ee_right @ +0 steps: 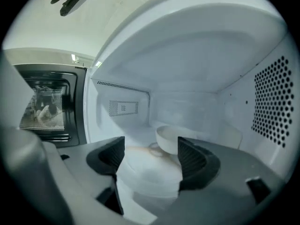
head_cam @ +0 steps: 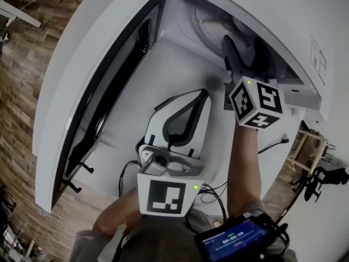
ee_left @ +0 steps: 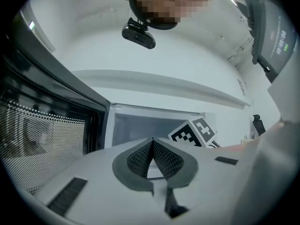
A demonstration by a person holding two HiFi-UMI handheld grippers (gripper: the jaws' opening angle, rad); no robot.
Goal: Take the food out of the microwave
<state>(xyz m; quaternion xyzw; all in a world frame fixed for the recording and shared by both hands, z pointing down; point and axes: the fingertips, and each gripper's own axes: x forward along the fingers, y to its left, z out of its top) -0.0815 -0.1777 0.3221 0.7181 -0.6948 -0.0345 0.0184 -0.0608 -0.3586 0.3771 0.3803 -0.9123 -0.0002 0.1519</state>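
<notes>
The white microwave stands with its door swung wide to the left. My right gripper reaches into the cavity. In the right gripper view its jaws stand open over the pale turntable, and a white bowl sits just beyond the fingertips, nearer the right finger, untouched. Whether food lies in the bowl is hidden. My left gripper hovers in front of the opening, shut and empty; its tips meet in the left gripper view, level with the cavity.
The open door blocks the left side. A perforated wall bounds the cavity on the right. Cables trail over the white counter near my body, beside a small screen device. Wooden floor lies at left.
</notes>
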